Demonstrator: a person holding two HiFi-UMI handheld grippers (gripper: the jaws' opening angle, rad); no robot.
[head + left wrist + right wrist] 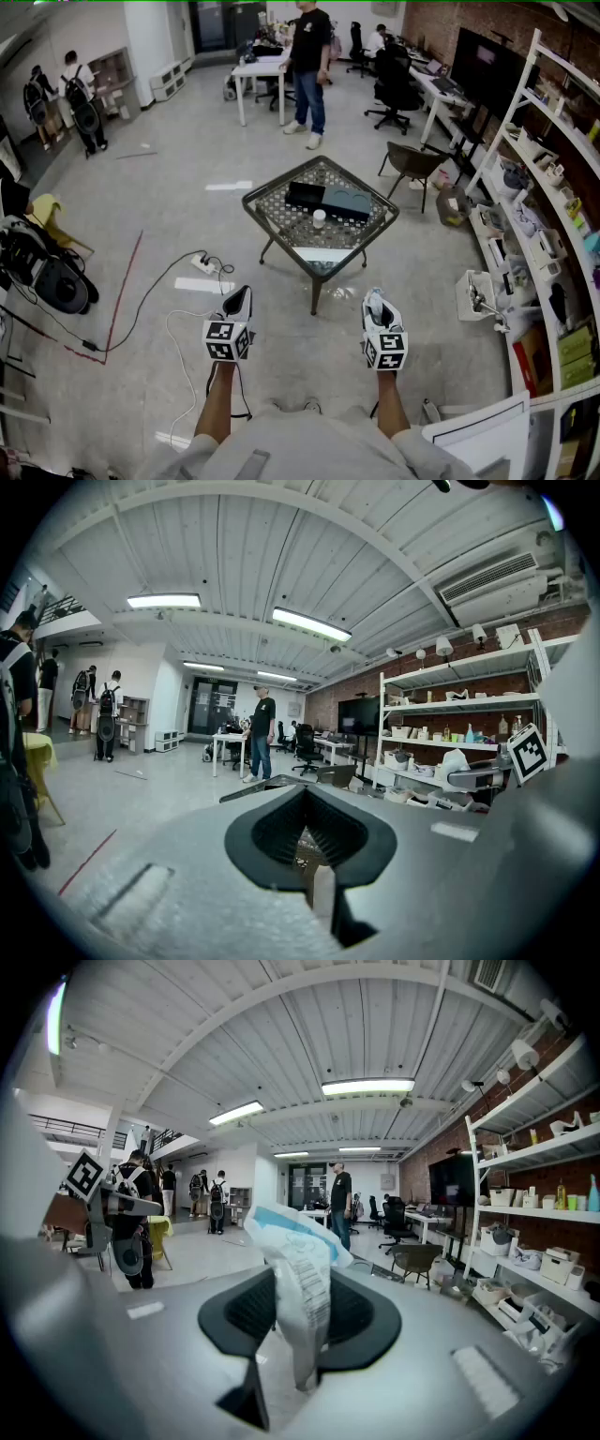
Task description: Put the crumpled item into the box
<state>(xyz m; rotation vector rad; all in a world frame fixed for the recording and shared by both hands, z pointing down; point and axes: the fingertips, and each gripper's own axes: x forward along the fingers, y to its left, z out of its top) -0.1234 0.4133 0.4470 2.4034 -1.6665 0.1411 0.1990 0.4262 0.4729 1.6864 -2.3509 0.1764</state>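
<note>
My right gripper [376, 305] [302, 1316] is shut on the crumpled item [298, 1274], a white wrapper with blue print and a barcode that sticks up from between the pads. In the head view the crumpled item [375, 298] shows as a pale wad at the jaw tips. A black box [305, 196] lies on the small mesh-topped table [281, 236] ahead, beside a grey-blue flat box [345, 203] and a small white cup [319, 217]. Both grippers hang over the floor, short of the table. My left gripper [242, 298] [309, 846] is shut, with nothing in it.
A power strip [203, 263] with cables lies on the floor left of the table. A brown chair [412, 161] stands behind the table on the right. Loaded shelves [544, 244] run along the right wall. A person [309, 56] stands by a white desk far back.
</note>
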